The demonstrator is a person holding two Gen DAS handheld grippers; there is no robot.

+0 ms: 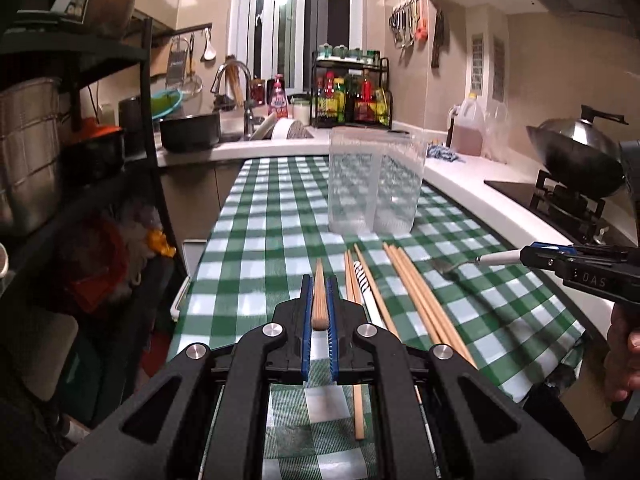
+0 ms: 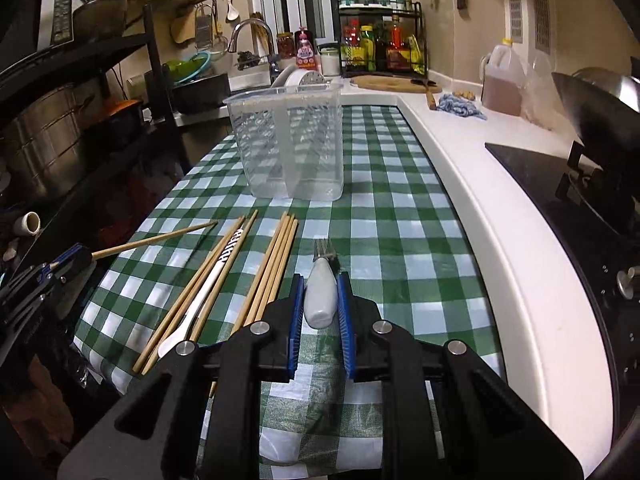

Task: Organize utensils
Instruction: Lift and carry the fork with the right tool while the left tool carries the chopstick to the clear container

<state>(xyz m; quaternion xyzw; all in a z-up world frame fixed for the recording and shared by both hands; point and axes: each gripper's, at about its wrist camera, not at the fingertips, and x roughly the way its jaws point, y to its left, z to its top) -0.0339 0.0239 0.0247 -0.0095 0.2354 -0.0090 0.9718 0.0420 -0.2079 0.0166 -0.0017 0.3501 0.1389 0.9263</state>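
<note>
My left gripper (image 1: 319, 280) is shut on one wooden chopstick (image 1: 319, 300), held off the green checked tablecloth (image 1: 260, 216). From the right wrist, the left gripper (image 2: 86, 256) shows at the left edge with that chopstick (image 2: 152, 240) pointing right. My right gripper (image 2: 320, 280) is shut on the white handle of a fork (image 2: 320, 300), tines forward. A clear divided plastic holder (image 2: 288, 148) stands upright behind both. Several loose chopsticks (image 2: 272, 264) and a white utensil with black stripes (image 2: 216, 276) lie between the grippers.
A white counter (image 2: 472, 184) borders the cloth on the right, with a stove and wok (image 1: 576, 160) beyond. A black shelf with pots (image 1: 48, 152) stands at the left. The sink (image 1: 236, 120), spice rack (image 1: 352, 96) and oil jug (image 2: 504, 80) are at the back.
</note>
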